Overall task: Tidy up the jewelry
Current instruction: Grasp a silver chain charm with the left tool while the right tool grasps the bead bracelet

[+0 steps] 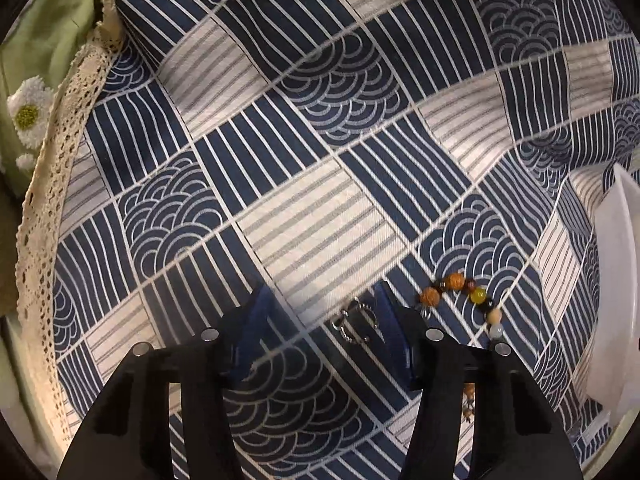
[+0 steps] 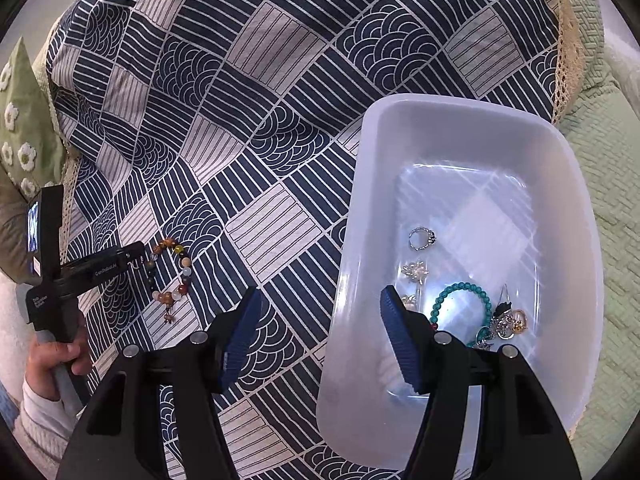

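Observation:
My left gripper (image 1: pixel 322 316) is open, low over the patterned cloth. A small silver ring with a chain (image 1: pixel 356 320) lies between its fingers, close to the right finger. A beaded bracelet (image 1: pixel 466 294) of orange, yellow and pale beads lies just right of that finger; it also shows in the right wrist view (image 2: pixel 172 276), beside the left gripper (image 2: pixel 134 258). My right gripper (image 2: pixel 320 320) is open and empty, straddling the near left rim of the white tray (image 2: pixel 360 200). The tray holds a silver ring (image 2: pixel 422 238), a turquoise bracelet (image 2: pixel 460 304) and several small pieces.
A navy and white patterned cloth (image 1: pixel 320 160) with a lace edge (image 1: pixel 52 184) covers the surface. Green daisy fabric (image 1: pixel 32 92) lies at the left, and a green quilted cover (image 2: pixel 608 216) at the right. The tray's edge (image 1: pixel 620 280) shows at the right of the left wrist view.

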### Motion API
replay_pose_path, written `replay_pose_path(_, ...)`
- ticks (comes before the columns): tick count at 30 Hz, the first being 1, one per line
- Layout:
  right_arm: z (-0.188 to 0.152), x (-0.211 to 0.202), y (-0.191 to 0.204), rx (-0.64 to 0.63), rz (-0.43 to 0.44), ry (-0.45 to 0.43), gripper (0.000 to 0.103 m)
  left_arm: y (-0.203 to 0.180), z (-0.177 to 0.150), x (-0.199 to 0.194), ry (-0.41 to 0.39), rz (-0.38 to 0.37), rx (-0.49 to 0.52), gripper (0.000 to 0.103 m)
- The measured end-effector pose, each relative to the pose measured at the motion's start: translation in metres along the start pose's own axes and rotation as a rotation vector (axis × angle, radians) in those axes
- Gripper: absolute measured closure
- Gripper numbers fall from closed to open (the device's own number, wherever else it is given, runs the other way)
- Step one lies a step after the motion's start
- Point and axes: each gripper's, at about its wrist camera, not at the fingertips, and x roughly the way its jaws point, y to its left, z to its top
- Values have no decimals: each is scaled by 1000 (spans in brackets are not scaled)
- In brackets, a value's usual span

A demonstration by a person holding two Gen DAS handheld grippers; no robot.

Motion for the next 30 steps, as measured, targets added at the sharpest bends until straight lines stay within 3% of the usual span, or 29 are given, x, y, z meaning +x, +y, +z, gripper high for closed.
replay_pose_path(4,-1,2,1,-2,-5,5,42,-10,-2,5,4,31,34,53)
replay_pose_path(10,-1,4,3,-11,-9,11,42,-21,-6,1,13,6,49,80)
replay_pose_path(17,0,-2,10,-7,13,-12,42,-20,-4,-8,14,-22,13,81)
replay_pose_path(24,5,9,62,-6,142,-4,42,-3,-3,-43,-26,-65,-41,81)
replay_pose_path(30,10,48,124,-82,87,16,42,18,-10,-53,-37,-76,-53,81)
